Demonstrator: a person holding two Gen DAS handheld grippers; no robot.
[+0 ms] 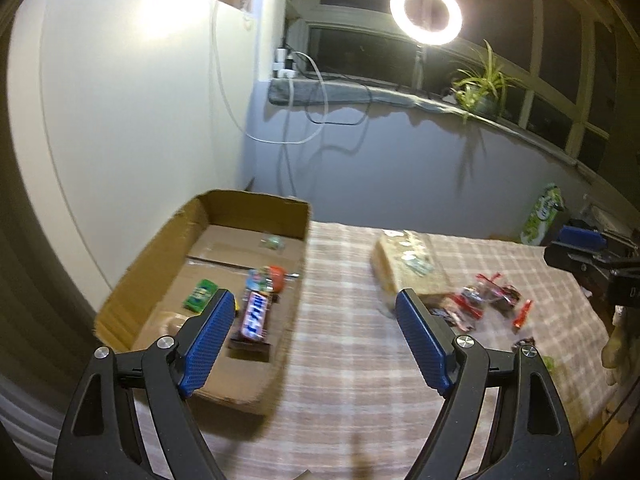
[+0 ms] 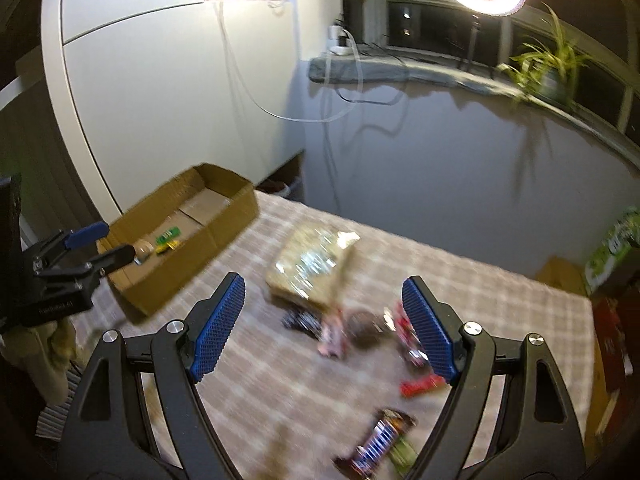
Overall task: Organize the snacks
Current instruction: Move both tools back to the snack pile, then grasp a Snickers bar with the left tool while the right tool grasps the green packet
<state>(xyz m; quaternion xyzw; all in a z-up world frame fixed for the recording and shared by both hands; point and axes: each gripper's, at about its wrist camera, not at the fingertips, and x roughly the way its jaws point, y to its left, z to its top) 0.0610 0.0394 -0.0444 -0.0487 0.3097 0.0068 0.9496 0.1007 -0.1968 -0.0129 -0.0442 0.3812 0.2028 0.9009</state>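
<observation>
An open cardboard box stands at the table's left end. Inside lie a blue chocolate bar, a green packet and several small sweets. My left gripper is open and empty, hanging just right of the box's near end. My right gripper is open and empty above loose snacks on the checked cloth: a big clear biscuit pack, red wrappers, and a blue bar close below. The right wrist view is blurred.
A checked cloth covers the table. Behind it are a white cabinet, a grey wall, a windowsill with a ring light, cables and a potted plant. A green carton stands at the far right.
</observation>
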